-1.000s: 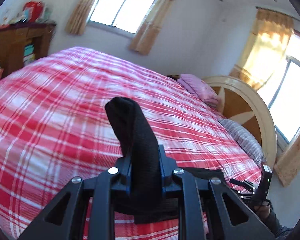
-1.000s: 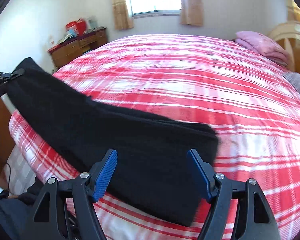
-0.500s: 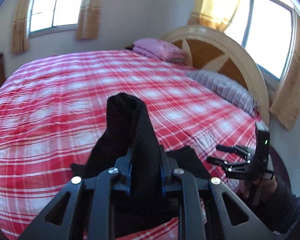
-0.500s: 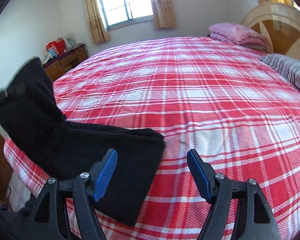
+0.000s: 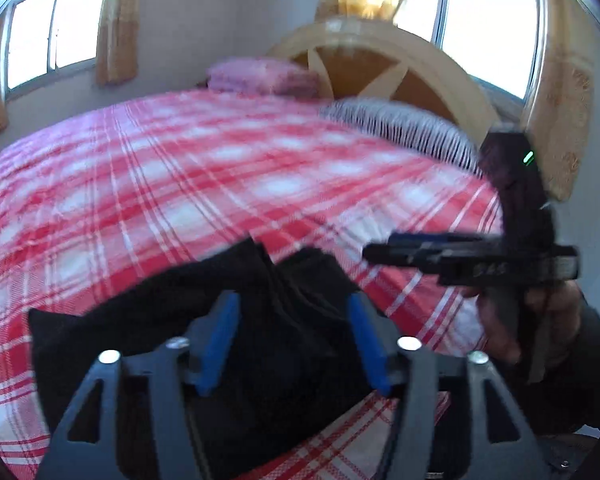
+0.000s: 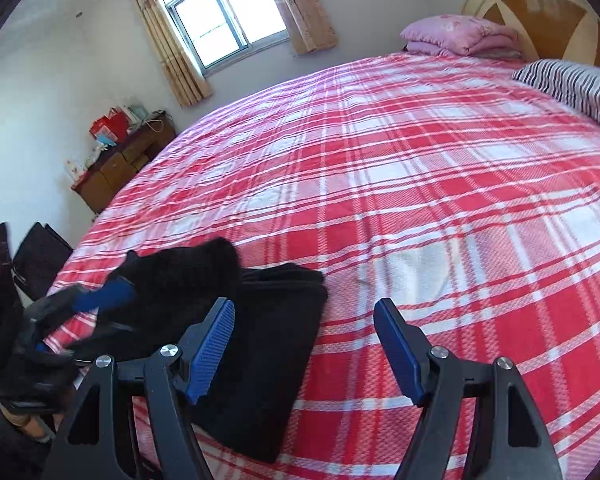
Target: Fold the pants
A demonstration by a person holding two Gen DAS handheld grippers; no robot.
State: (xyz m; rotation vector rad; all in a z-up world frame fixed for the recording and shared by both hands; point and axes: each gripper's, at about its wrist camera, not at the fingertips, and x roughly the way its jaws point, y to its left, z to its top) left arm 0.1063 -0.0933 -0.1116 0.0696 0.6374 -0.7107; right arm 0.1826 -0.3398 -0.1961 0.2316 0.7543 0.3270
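The black pants [image 5: 268, 320] lie folded on the red plaid bed [image 5: 180, 184] near its front edge. My left gripper [image 5: 292, 320] is open just above them, with the cloth seen between its blue pads and not pinched. My right gripper [image 6: 304, 328] is open and empty, above the right edge of the folded pants [image 6: 268, 344]. In the right wrist view the left gripper [image 6: 100, 300] shows at the left, against a raised hump of the pants. In the left wrist view the right gripper [image 5: 432, 254] shows at the right, held by a hand.
A pink folded quilt [image 6: 460, 34] and a striped pillow [image 6: 572, 84] lie by the wooden headboard [image 5: 388, 68]. A wooden cabinet [image 6: 116, 168] with red boxes stands by the far wall. A dark object [image 6: 40, 256] sits beside the bed's left edge.
My left gripper has opened and let go of the pants, which dropped onto the folded stack. The left camera has swung toward the headboard. My right gripper stays open.
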